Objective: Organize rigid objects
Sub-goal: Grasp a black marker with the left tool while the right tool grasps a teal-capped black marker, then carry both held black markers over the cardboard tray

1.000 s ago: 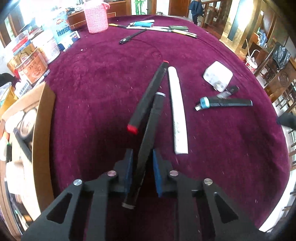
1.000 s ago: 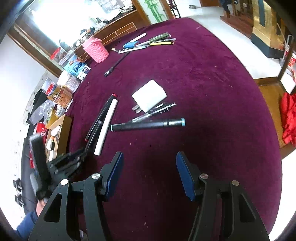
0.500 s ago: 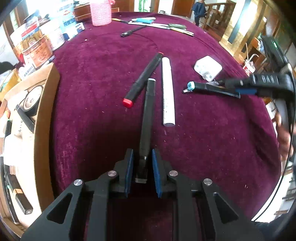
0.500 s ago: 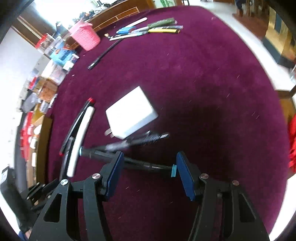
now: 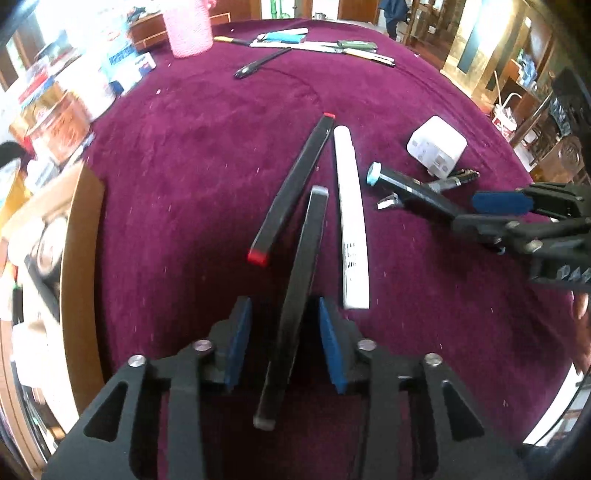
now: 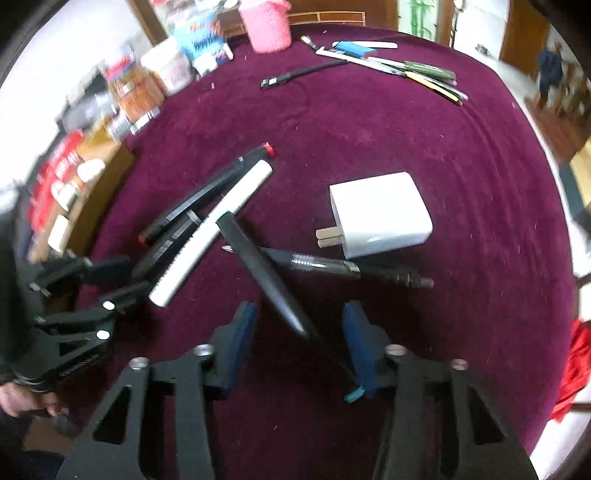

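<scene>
The pens are being gathered into a row in the middle of the worktop [image 5: 184, 155], and both hands are mid-step at once. The left tongs [image 5: 282, 343] are opening — a black pen [image 5: 301, 280] lies between the pads with clear gaps on either side, so it looks just set down beside the red-capped marker [image 5: 291, 188] and the white pen [image 5: 351, 221]. The right tongs [image 6: 299, 339] are closing around a teal-capped marker [image 6: 266, 273], which runs slantwise between the pads with its teal end low by the right-hand pad; the pads do not yet seem to press on it. Its far end lies across a clear-barrelled pen [image 6: 332, 264], just in front of the white charger [image 6: 380, 216]. My guess is the left hand should lift straight off without nudging the row, while the right needs to finish its squeeze and lift the marker clear of the pen beneath — then turn it to match the row and lay it beside the white pen. At the far rim another row of pens [image 5: 321, 42] sits near a pink basket [image 5: 188, 27].
</scene>
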`<state>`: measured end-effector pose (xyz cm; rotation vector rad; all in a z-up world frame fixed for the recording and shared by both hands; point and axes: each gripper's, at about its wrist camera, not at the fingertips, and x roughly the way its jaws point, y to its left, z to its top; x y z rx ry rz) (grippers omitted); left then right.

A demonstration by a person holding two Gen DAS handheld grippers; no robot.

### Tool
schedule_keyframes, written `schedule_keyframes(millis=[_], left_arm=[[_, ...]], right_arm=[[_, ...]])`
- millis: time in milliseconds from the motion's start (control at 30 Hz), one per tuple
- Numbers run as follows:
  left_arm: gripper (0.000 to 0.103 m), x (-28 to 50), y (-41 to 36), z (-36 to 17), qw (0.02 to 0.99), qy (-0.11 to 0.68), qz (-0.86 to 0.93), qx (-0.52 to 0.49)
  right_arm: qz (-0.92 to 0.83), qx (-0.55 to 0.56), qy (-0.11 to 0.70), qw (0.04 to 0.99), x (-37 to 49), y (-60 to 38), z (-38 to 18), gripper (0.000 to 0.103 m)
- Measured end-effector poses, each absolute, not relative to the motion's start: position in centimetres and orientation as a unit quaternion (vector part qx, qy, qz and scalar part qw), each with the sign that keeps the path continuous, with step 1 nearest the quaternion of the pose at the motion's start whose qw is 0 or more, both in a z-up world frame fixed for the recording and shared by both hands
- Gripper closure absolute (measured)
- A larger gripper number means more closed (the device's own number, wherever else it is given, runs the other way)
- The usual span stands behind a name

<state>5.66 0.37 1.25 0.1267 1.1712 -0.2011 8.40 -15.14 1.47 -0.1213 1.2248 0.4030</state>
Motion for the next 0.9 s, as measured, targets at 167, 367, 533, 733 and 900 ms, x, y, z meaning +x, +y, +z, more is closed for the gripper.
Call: schedule_keyframes(millis=[167, 367, 533, 733, 900], left_arm=[[0.069, 6.4, 0.2, 1.2, 0.832, 0.542, -0.101, 0.066], [0.091, 3.4, -0.4, 1.5, 0.828, 0.545, -0.117, 0.061], [0.091, -0.1, 0.2, 1.7, 0.820, 0.555, -0.135, 0.034], [0.090, -0.1, 0.3, 1.6, 0.820, 0.558, -0.123, 0.032], [0.051, 1.2, -1.2, 1.4, 0.812, 0.564, -0.138, 0.054]], right_arm=[[0.186, -0.070, 0.574, 0.794, 7.5, -14.6, 1.3, 0.088], [0.170, -0.027, 0.604, 0.779, 4.4, -15.9, 1.0, 0.090], [0.174, 0.014, 0.618, 0.766, 0.9, -17.5, 0.7, 0.090], [0.169, 0.011, 0.613, 0.772, -0.2, -17.4, 0.8, 0.090], [0.167, 0.002, 0.603, 0.780, -0.4, -16.8, 0.9, 0.089]])
